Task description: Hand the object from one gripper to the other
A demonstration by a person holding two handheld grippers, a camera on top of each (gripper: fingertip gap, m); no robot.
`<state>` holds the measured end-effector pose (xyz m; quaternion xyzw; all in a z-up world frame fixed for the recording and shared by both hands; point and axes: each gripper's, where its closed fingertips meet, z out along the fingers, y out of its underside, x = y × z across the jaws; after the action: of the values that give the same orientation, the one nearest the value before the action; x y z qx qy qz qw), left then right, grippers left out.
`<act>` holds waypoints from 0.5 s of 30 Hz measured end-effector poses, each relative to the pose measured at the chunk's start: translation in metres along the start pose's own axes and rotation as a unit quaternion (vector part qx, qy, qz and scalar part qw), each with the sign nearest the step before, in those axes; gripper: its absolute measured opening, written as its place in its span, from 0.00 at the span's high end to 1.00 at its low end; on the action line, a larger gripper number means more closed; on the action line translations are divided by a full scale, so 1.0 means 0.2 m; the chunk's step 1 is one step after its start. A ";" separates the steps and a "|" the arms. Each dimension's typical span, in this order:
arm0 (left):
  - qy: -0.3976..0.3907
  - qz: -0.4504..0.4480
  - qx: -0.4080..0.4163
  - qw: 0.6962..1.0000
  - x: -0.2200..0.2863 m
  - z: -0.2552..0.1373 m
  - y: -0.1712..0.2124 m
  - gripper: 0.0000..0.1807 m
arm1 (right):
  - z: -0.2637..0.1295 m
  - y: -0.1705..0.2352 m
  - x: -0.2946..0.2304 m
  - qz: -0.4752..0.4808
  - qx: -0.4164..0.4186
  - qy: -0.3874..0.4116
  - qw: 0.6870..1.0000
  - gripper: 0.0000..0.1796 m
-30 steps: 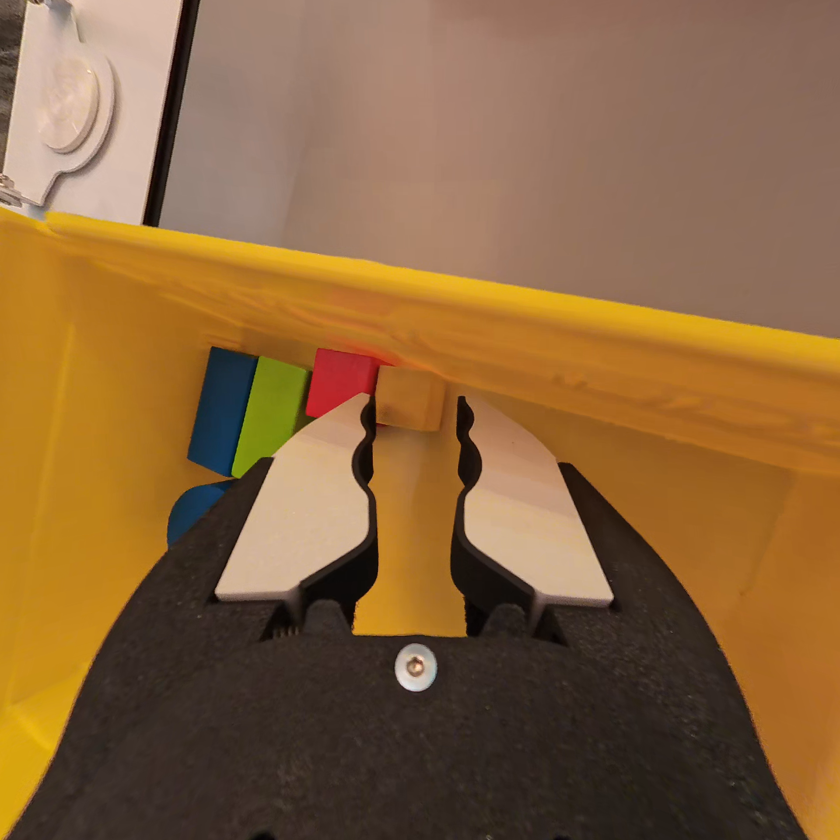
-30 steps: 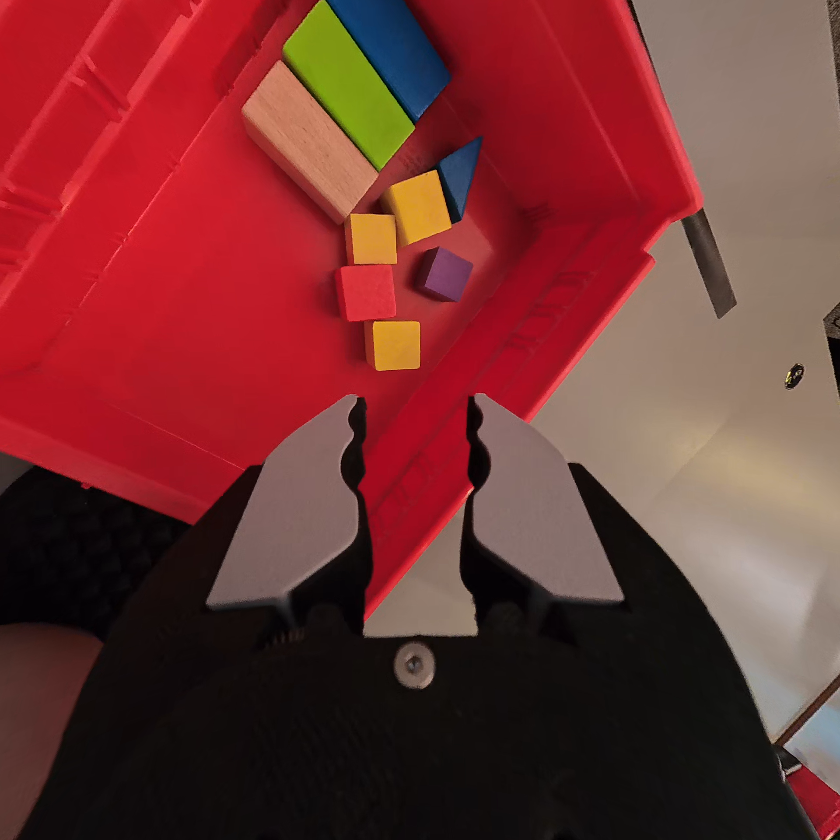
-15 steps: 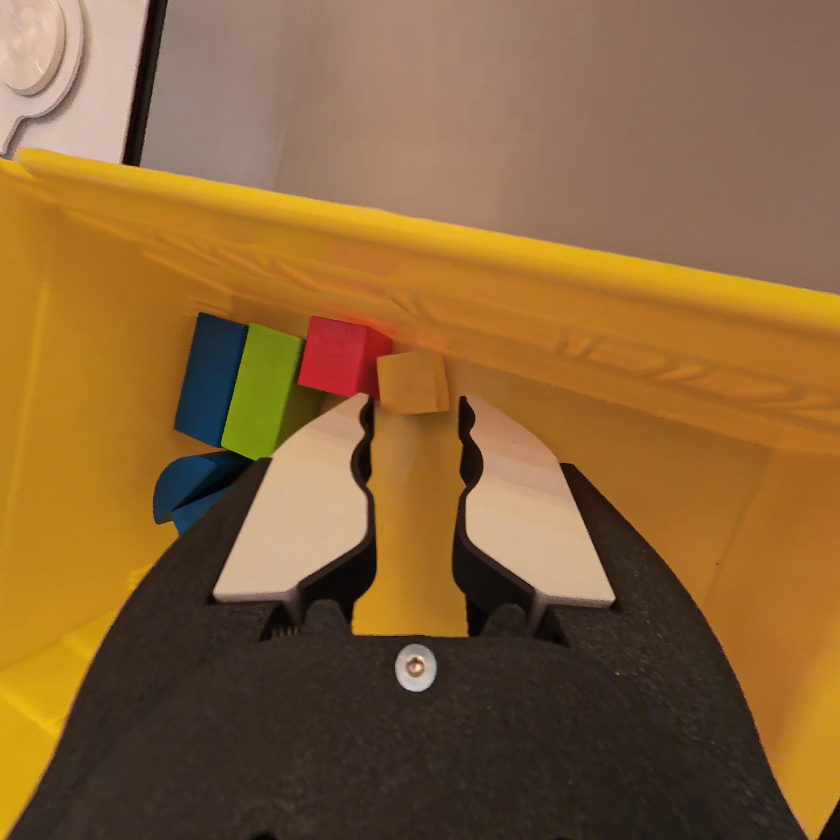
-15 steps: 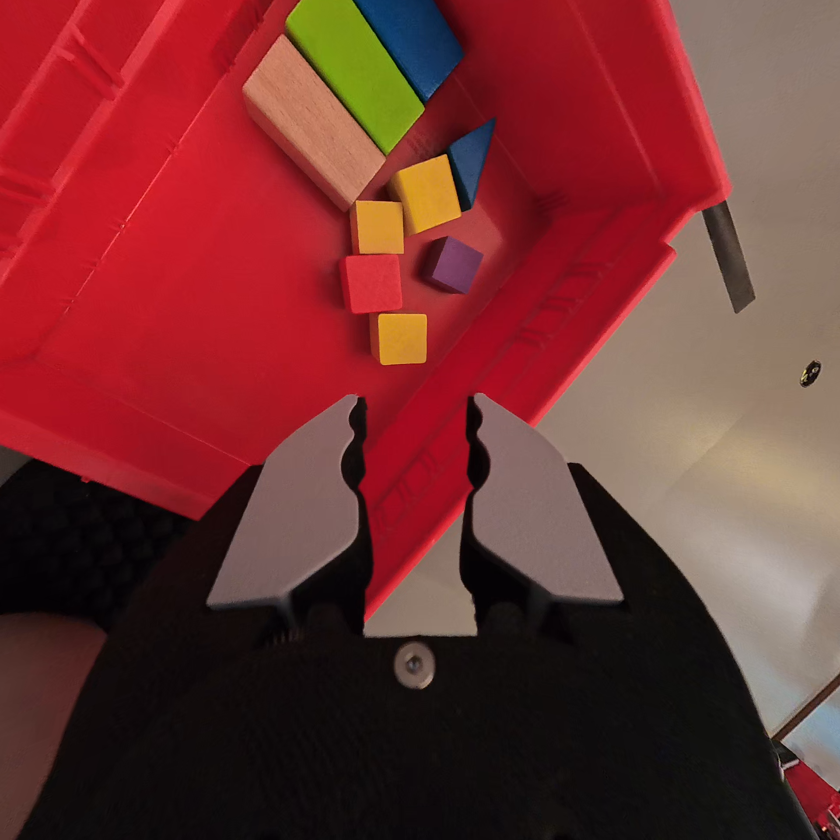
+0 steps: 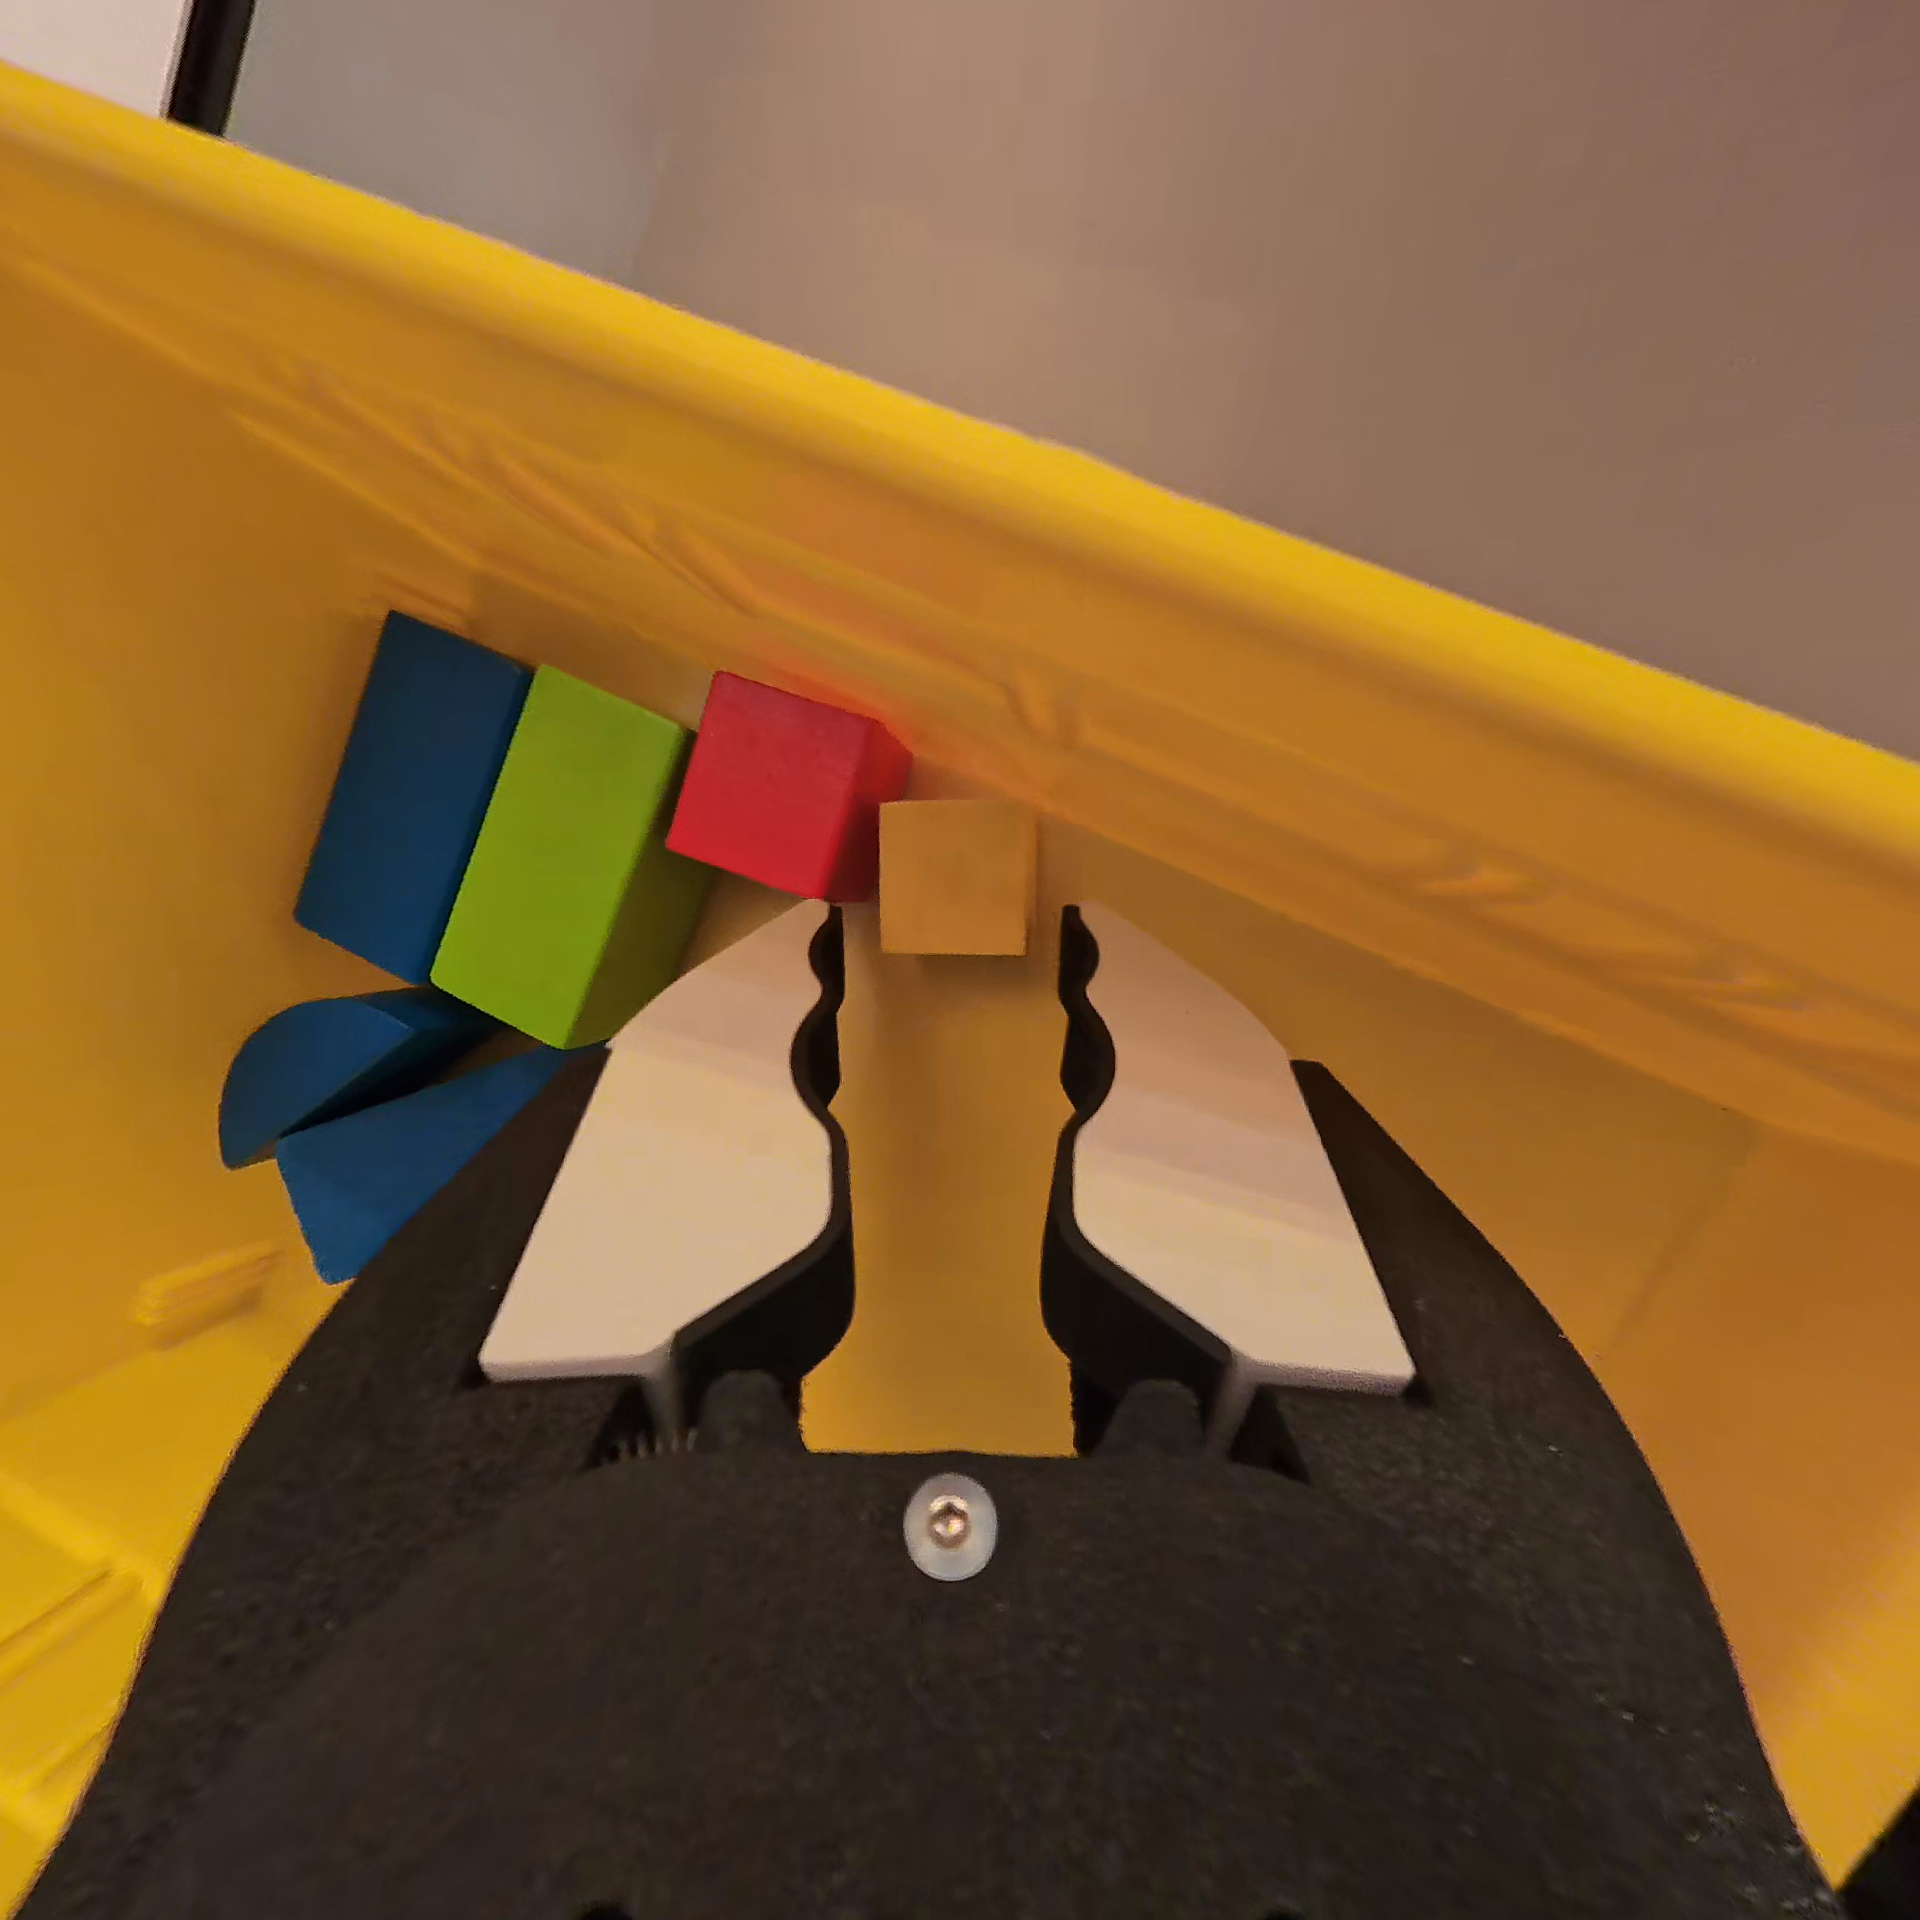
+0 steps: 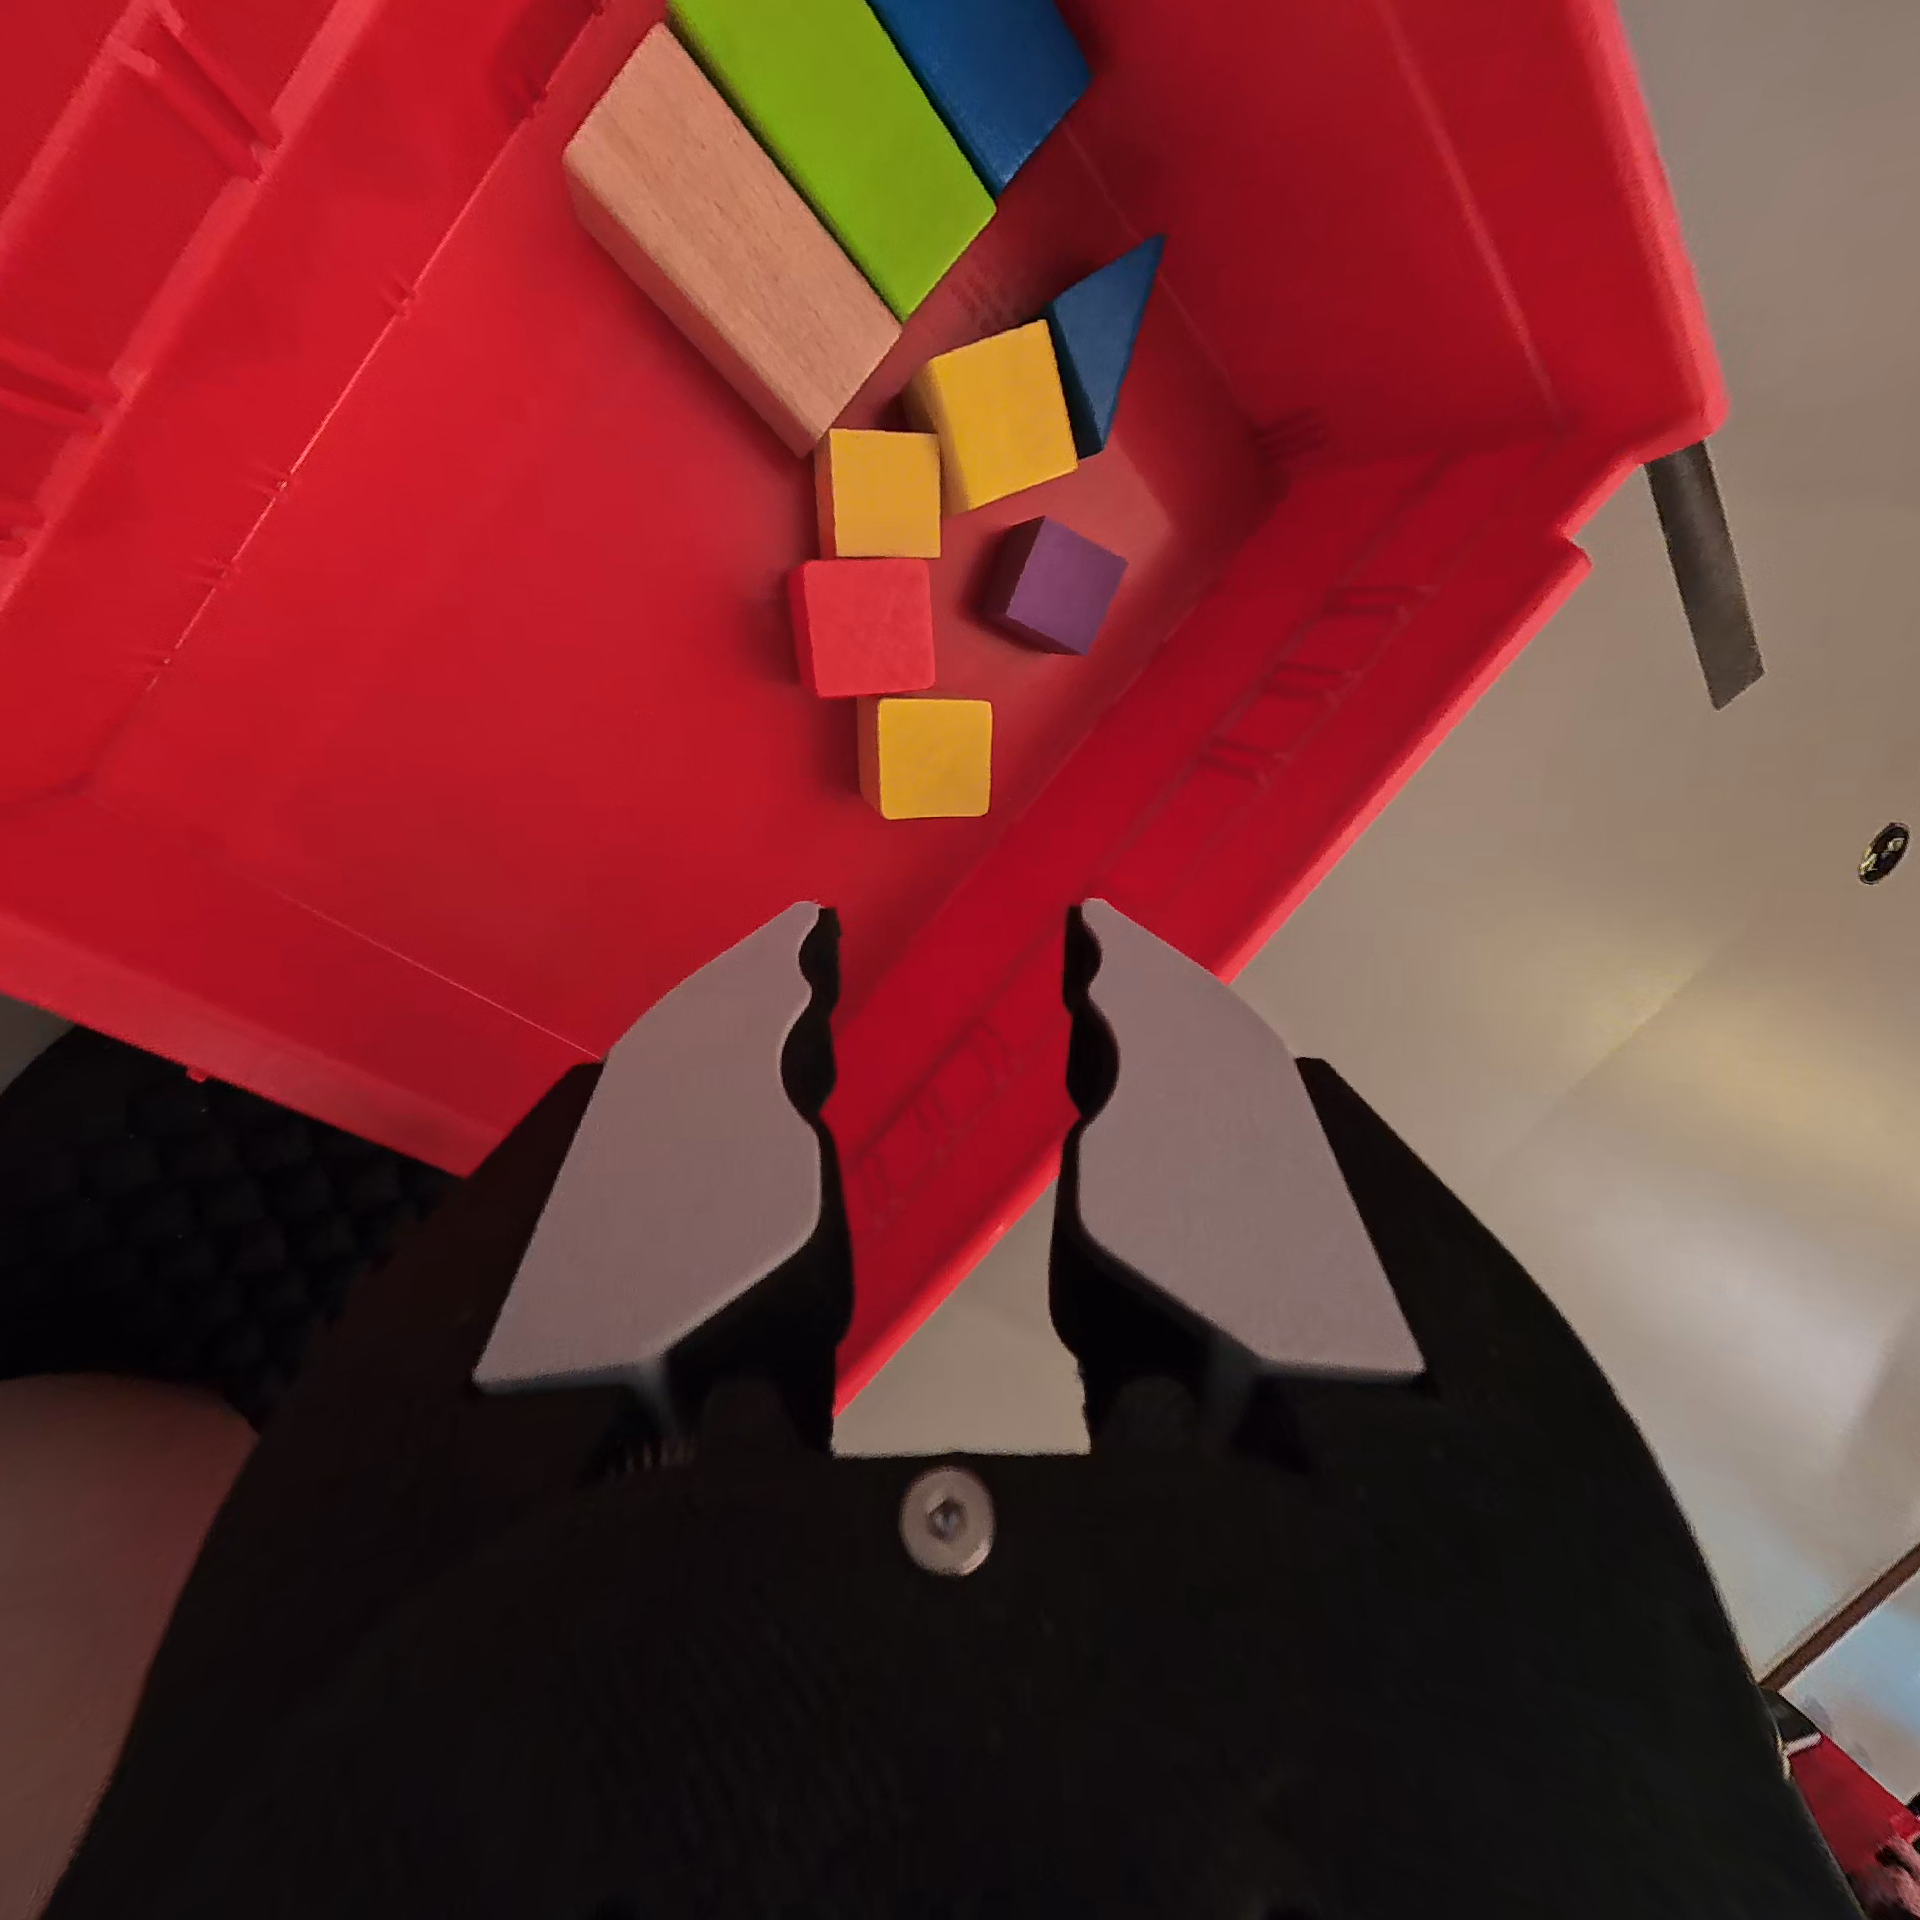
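Observation:
In the left wrist view my left gripper [image 5: 948, 914] is open inside a yellow bin [image 5: 1143, 582]. A small yellow cube [image 5: 956, 878] sits just ahead of its tips against the far wall, not between the fingers. A red cube [image 5: 774, 784], a green block [image 5: 566, 862] and a blue block [image 5: 410, 790] lie to its left. In the right wrist view my right gripper [image 6: 948, 914] is open and empty above the near corner of a red bin [image 6: 1382, 665]. That bin holds three yellow cubes [image 6: 930, 758], a red cube [image 6: 860, 627] and a purple cube [image 6: 1055, 587].
Two blue curved pieces [image 5: 343, 1101] lie at the yellow bin's left side. The red bin also holds a plain wooden block [image 6: 727, 234], a green block [image 6: 831, 135], a blue block [image 6: 977, 73] and a blue wedge [image 6: 1107, 332]. A grey surface [image 6: 1558, 987] lies beside the red bin.
The left gripper has tilted and drawn back slightly, so the yellow cube now lies just beyond its tips. The right gripper has drifted over the red bin; both stay open.

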<state>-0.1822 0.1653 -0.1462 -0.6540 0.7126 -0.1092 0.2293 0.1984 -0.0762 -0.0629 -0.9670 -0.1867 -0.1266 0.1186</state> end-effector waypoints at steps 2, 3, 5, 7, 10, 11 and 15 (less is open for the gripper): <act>0.003 -0.002 -0.006 1.000 0.00 0.01 0.01 0.79 | 0.00 0.00 0.00 -0.001 0.000 -0.001 1.000 0.76; 0.005 -0.004 -0.009 1.000 0.00 0.02 0.01 0.80 | 0.00 0.00 0.00 -0.002 0.000 -0.001 1.000 0.76; 0.007 -0.009 -0.013 1.000 0.00 0.03 0.02 0.80 | 0.00 0.00 -0.01 -0.002 -0.002 -0.003 1.000 0.76; 0.013 -0.013 -0.013 1.000 0.01 0.03 0.02 0.83 | 0.01 0.01 -0.01 -0.002 -0.005 -0.004 1.000 0.77; 0.010 -0.015 -0.012 1.000 0.00 0.02 0.02 0.85 | 0.01 0.01 -0.01 -0.003 -0.007 -0.006 1.000 0.77; 0.010 -0.016 -0.011 1.000 0.00 0.02 0.02 0.85 | 0.01 0.01 -0.01 -0.004 -0.008 -0.007 1.000 0.77; 0.008 -0.020 -0.018 1.000 -0.01 0.00 0.04 0.85 | 0.02 0.02 -0.02 -0.005 -0.012 -0.010 1.000 0.77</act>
<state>-0.1882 0.1686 -0.1499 -0.6715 0.7028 -0.1059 0.2097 0.1978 -0.0793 -0.0687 -0.9686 -0.1915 -0.1194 0.1041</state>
